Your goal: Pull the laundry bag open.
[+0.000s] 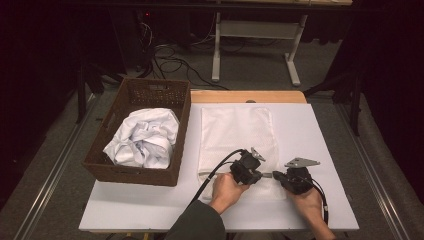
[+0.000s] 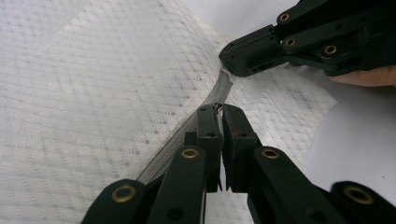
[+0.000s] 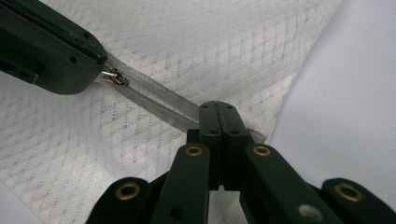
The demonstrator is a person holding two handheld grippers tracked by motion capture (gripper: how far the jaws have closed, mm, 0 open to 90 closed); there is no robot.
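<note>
The left tool has its jaws pressed together on the small metal zipper pull, which shows at its tip in the right gripper view. The right tool is likewise pinched shut, on the zipper itself, close to the end of the strip and the corner of the bag. The two tips face each other along the zipper line, near but not touching, with a short run of grey zipper stretched between them; in the high view the left tool and right tool sit side by side over the near edge of the cloth.

Under both tools lies a white mesh bag, flat on the desk, its cloth lifted into a slight ridge where the zipper is pulled up. The bag stretches away from the tools toward the far side of the desk. A hand holds the left tool and another hand holds the right, each with a black cable trailing back.

Well off to the left tool's side stands a brown wicker basket at the desk's edge, with crumpled white cloth heaped in it.
</note>
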